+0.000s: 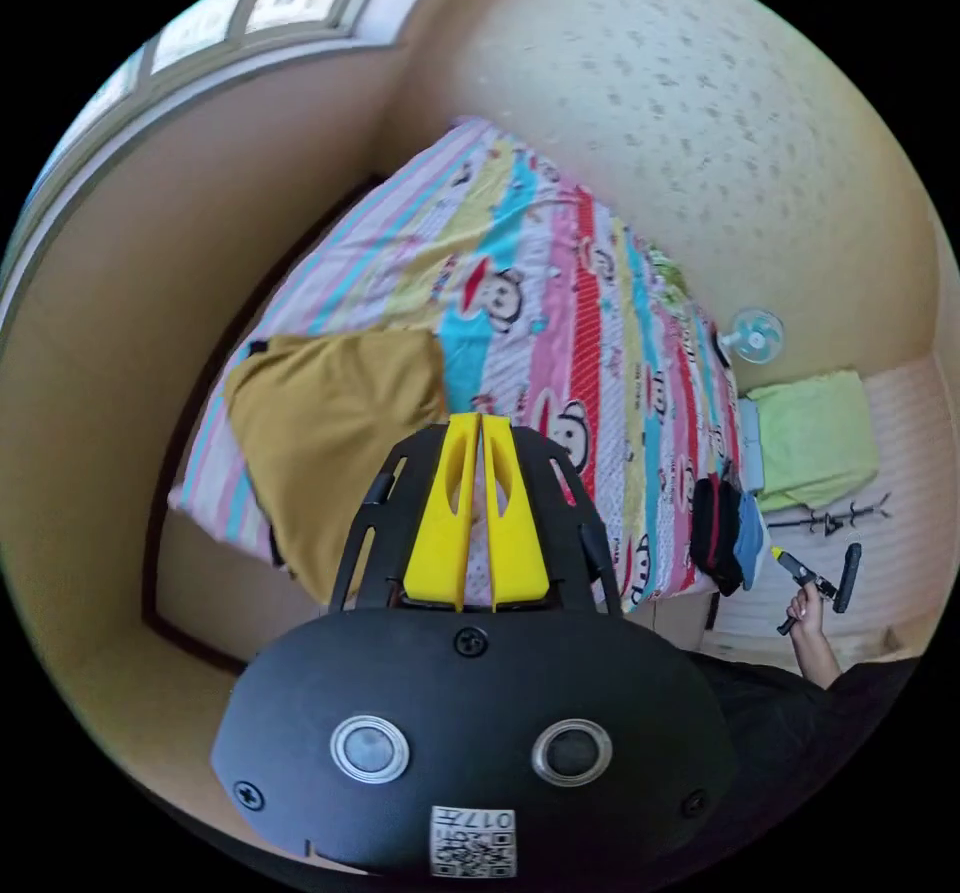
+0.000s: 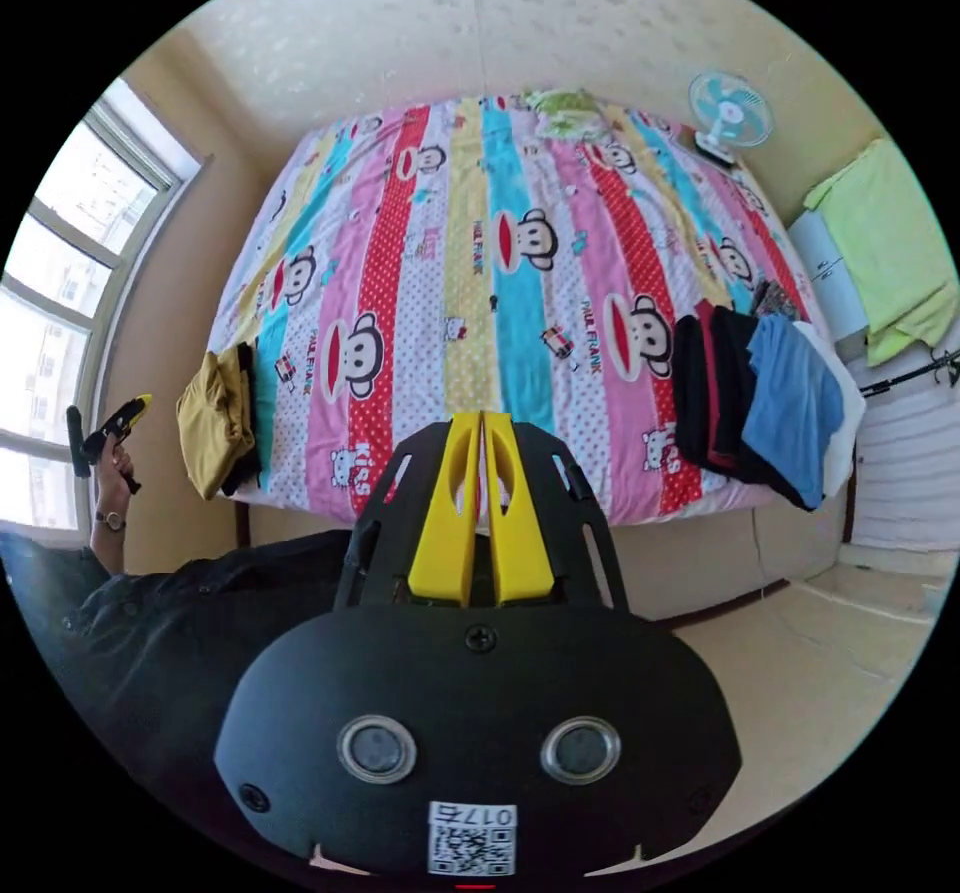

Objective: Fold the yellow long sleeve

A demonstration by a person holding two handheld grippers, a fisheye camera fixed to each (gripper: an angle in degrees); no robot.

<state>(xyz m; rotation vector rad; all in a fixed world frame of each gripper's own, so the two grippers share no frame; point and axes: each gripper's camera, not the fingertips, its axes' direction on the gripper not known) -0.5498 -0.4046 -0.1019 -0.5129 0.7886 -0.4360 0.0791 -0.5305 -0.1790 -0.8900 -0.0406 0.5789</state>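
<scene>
- The left hand-held gripper has its yellow jaws pressed together with nothing between them, raised clear of the striped cartoon-print bed.
- The right hand-held gripper is likewise closed and empty, held above the bed's near edge.
- The folded mustard-yellow long sleeve lies at the bed's corner by the window, draping over the edge.
- A pile of black, red and blue folded clothes sits at the opposite corner.
</scene>
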